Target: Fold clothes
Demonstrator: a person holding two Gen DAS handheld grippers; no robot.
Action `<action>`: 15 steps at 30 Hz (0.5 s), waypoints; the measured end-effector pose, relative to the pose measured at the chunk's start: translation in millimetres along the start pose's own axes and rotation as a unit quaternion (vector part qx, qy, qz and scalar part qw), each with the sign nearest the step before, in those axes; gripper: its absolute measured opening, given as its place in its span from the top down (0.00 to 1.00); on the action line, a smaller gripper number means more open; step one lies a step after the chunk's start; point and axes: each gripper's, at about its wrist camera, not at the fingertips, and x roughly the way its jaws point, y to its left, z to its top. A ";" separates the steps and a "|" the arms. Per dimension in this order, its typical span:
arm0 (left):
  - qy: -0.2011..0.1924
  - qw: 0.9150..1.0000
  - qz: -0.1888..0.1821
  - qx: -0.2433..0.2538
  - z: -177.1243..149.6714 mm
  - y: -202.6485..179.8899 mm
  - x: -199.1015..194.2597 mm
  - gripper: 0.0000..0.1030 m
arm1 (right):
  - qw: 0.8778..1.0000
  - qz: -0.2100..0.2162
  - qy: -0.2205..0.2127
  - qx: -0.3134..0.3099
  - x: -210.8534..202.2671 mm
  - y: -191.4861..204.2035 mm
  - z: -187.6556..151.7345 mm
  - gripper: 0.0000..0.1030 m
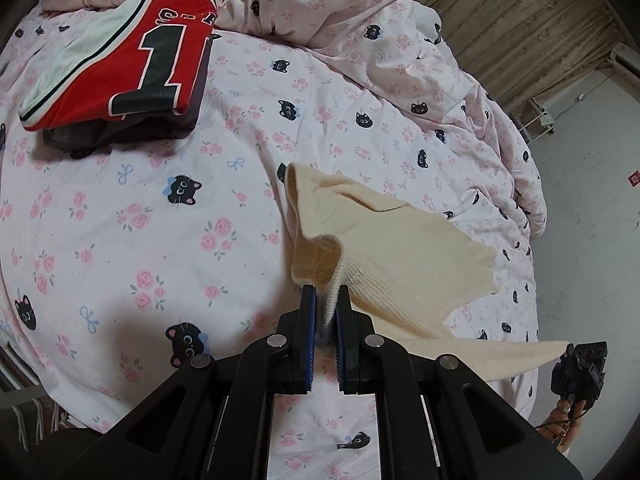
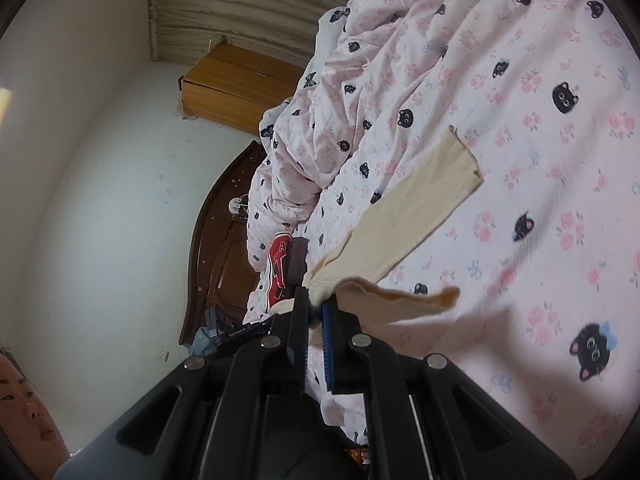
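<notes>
A cream ribbed garment hangs in the air above the bed, stretched between both grippers. My left gripper is shut on a bunched edge of it, and the cloth runs off to the lower right. There the right gripper's body shows, held by a hand. In the right wrist view my right gripper is shut on another bunched part of the cream garment, whose sleeve trails out over the sheet. A folded red jersey with a black number 1 lies on a dark folded garment at the far left of the bed.
The bed sheet is pink with roses and black cat faces. A rumpled duvet of the same print is piled along the far side. A dark wooden headboard, a wooden cabinet and a white wall lie beyond. A person is at the right wrist view's lower left.
</notes>
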 end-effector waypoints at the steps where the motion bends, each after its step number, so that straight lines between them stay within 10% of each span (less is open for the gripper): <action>1: 0.001 1.000 0.000 0.001 1.7 -1.3 -0.1 0.93 | 1.000 0.001 0.000 -0.001 1.1 0.5 3.0 0.94; 15: 0.039 0.999 0.010 -0.030 45.7 2.8 30.5 0.94 | 0.999 -0.024 -0.007 0.026 29.8 -17.4 59.6 0.94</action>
